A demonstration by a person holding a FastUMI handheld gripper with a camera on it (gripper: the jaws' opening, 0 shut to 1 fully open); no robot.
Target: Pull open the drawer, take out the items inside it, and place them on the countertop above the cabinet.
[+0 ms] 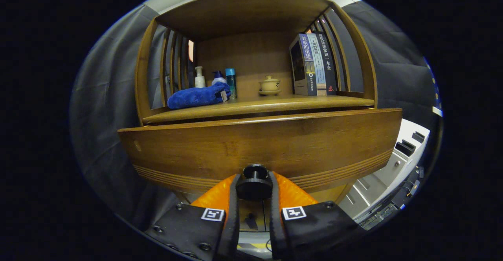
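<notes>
In the gripper view, the claw (254,188) is clenched on the round dark knob (254,178) of the wooden drawer (259,147), one finger pressed against each side of the knob. The drawer front fills the near middle of the scene and stands forward of the cabinet body; its inside cannot be seen from here.

Just above and beyond the drawer lies the table (259,104), the wooden top of the cabinet under a slatted hutch. On its left rests a folded blue towel (198,96), with a white pump bottle (200,77), a second pump bottle (218,78) with a blue head and a blue tube (231,81) standing close behind it. Near the middle, far back, sits a small lidded cup (270,84) on a saucer. To the right, a row of books (314,64) stands upright against the hutch's side slats.

To the lower right of the drawer, a white unit (393,166) with dark slots is in sight.
</notes>
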